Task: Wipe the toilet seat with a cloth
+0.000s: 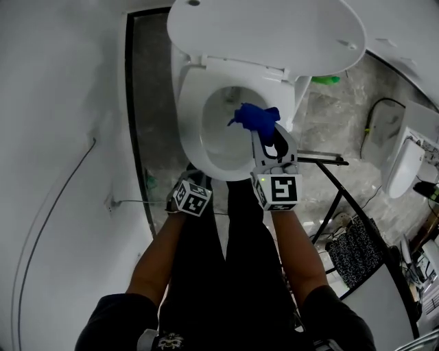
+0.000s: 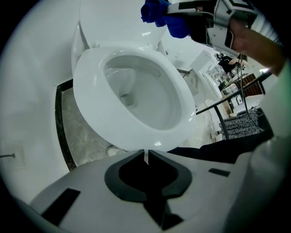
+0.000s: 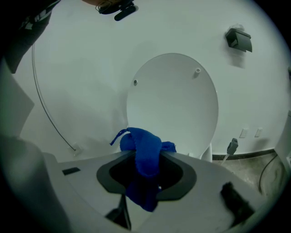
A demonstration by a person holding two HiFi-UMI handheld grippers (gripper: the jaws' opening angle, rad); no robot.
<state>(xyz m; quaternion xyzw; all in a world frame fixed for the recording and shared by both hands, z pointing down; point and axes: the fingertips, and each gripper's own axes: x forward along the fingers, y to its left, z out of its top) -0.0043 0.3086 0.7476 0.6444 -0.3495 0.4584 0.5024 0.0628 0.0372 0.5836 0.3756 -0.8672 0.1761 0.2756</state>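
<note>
The white toilet has its seat (image 1: 188, 116) (image 2: 88, 102) down and its lid (image 1: 267, 31) (image 3: 175, 104) raised against the wall. My right gripper (image 1: 265, 131) (image 3: 148, 157) is shut on a bunched blue cloth (image 1: 256, 118) (image 3: 143, 141) and hangs over the right side of the bowl, above the seat; the cloth (image 2: 159, 13) spills out past the jaw tips. My left gripper (image 1: 195, 173) (image 2: 146, 154) sits just off the seat's front edge, pointing steeply down. Its jaws are shut to a hairline slit with nothing held.
The person's black-clad legs (image 1: 226, 260) stand right before the bowl. A black metal rack (image 1: 339, 199) and a patterned bag (image 1: 357, 250) are on the right, a second white fixture (image 1: 403, 164) beyond. A green bottle (image 1: 326, 80) lies behind the toilet. A thin cable (image 1: 62, 192) runs down the left wall.
</note>
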